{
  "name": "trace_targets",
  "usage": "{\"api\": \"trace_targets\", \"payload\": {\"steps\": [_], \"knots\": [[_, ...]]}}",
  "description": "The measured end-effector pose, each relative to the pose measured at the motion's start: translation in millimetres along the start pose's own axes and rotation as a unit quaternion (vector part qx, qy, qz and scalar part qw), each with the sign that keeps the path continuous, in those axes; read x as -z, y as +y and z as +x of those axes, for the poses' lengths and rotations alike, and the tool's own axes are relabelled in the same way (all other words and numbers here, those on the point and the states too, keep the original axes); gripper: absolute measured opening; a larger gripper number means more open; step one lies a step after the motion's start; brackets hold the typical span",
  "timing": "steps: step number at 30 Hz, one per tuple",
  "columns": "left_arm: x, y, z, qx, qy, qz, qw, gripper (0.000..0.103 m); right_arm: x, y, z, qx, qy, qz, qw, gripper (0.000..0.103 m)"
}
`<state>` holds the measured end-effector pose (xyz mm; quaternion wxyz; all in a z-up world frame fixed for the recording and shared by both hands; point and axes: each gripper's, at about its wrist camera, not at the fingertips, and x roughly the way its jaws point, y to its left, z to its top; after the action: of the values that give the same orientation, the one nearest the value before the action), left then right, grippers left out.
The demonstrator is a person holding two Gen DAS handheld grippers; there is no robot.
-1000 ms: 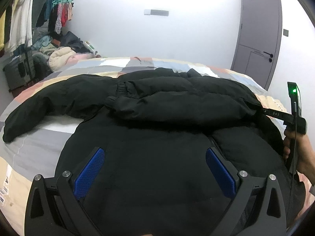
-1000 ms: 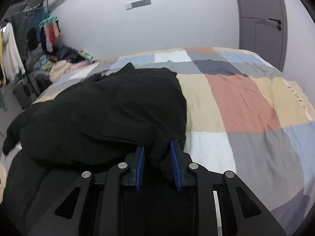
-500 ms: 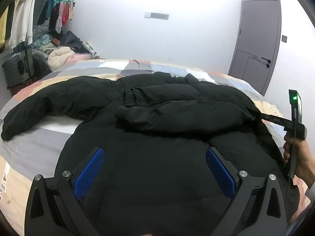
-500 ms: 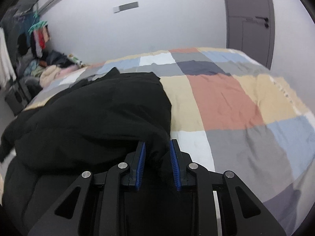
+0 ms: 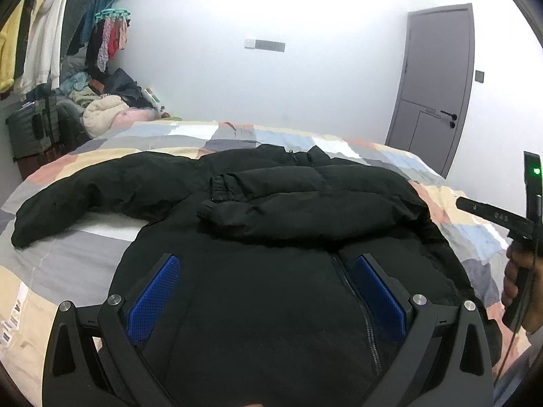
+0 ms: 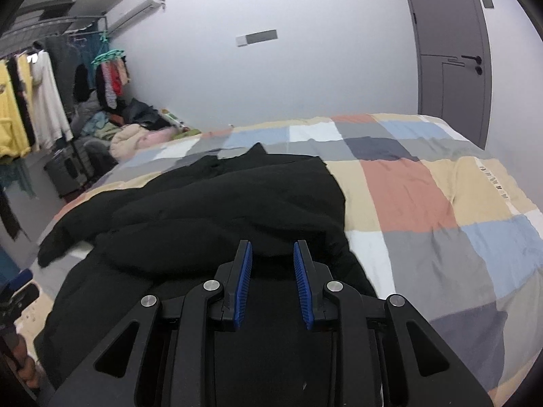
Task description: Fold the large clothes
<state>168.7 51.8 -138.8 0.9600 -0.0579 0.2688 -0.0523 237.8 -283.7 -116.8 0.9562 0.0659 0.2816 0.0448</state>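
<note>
In the left wrist view the unfolded sleeve [image 5: 85, 200] trails to the mid-left of the frame across the checked bedspread [image 5: 68, 264], its length running left to right. The left gripper [image 5: 268, 291], jaws spread wide and empty, hovers over the black puffer jacket [image 5: 271, 298] at lower centre, nearer that sleeve. In the right wrist view the right gripper [image 6: 272, 271] stands narrowed, but whether it pinches the jacket's edge I cannot tell.

A bed [image 5: 85, 264] with a checked patchwork cover fills mid-frame; a black puffer jacket [image 5: 271, 298] lies spread across it, one sleeve stretched toward the left edge.
</note>
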Motion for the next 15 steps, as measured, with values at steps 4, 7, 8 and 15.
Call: {"api": "trace_targets", "payload": {"steps": [4, 7, 8, 15], "knots": [[-0.1, -1.6, -10.6, 0.000, -0.008, -0.001, 1.0000, 0.103, 9.5, 15.5, -22.3, -0.019, -0.006, -0.001, 1.000, 0.024], [-0.4, -2.2, -17.9, 0.002, -0.015, -0.002, 0.9999, 0.103, 17.5, 28.8, -39.2, -0.030, -0.013, -0.012, 0.999, 0.024], [-0.5, -1.9, -20.6, 0.003, -0.016, -0.003, 0.9999, 0.103, 20.3, 34.4, -45.3, -0.033, -0.015, -0.018, 0.999, 0.024], [-1.0, -0.8, -36.9, 0.008, -0.027, -0.010, 0.9996, 0.103, 37.3, 66.5, -87.5, -0.047, -0.043, -0.037, 0.997, 0.024]]}}
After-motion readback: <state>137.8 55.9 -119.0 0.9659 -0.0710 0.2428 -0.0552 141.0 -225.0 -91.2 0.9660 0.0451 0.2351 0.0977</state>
